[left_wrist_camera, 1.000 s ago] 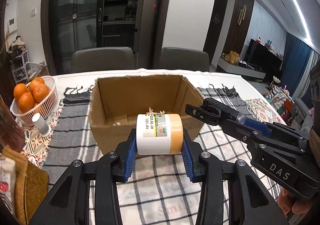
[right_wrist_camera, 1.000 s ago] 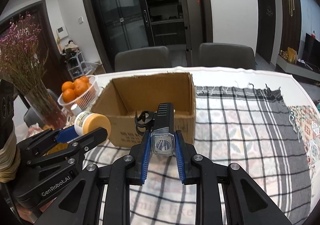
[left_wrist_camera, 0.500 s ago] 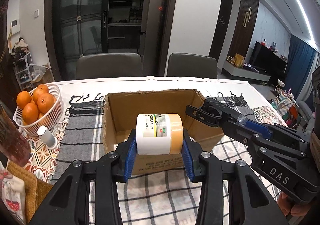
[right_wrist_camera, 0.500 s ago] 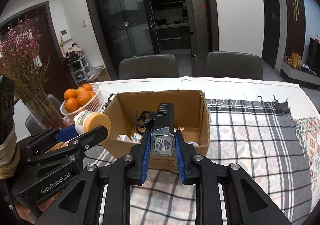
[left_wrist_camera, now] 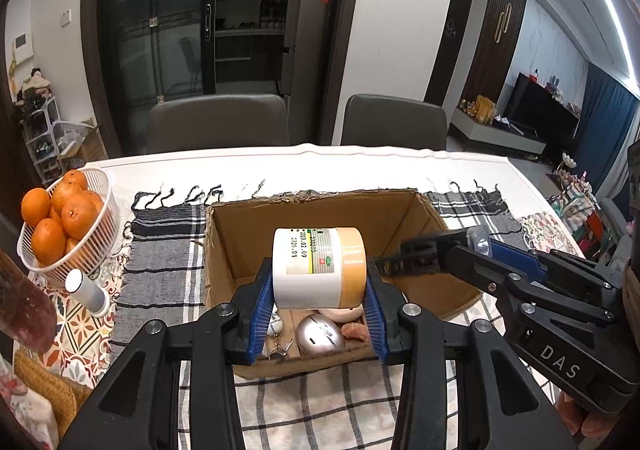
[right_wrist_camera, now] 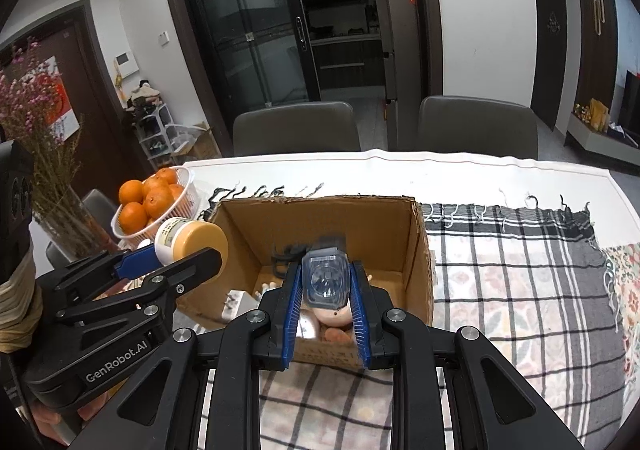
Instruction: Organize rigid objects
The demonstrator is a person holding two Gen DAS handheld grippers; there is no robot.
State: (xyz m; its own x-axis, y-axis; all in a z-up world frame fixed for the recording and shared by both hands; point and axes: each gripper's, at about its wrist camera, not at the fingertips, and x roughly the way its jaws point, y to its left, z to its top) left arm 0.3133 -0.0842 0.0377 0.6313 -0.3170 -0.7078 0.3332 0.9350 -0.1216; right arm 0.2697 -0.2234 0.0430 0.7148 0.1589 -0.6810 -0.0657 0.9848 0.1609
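My left gripper (left_wrist_camera: 318, 286) is shut on a white jar with an orange lid (left_wrist_camera: 319, 267), held sideways above the near part of an open cardboard box (left_wrist_camera: 304, 210). My right gripper (right_wrist_camera: 325, 292) is shut on a black bike light with a clear lens (right_wrist_camera: 323, 278), held over the same box (right_wrist_camera: 420, 250). The box holds several small items, among them a silver mouse (left_wrist_camera: 320, 334). The jar also shows in the right wrist view (right_wrist_camera: 188, 240), and the right gripper in the left wrist view (left_wrist_camera: 432, 256).
The box stands on a plaid cloth (right_wrist_camera: 520, 290) on a white table. A white basket of oranges (left_wrist_camera: 60, 218) and a small white cylinder (left_wrist_camera: 86, 292) stand at the left. A vase of dried flowers (right_wrist_camera: 44, 170) is at far left. Two grey chairs (left_wrist_camera: 218, 122) stand behind.
Both grippers have risen and moved forward over the box, so its inside and contents now show. Both still hold their objects.
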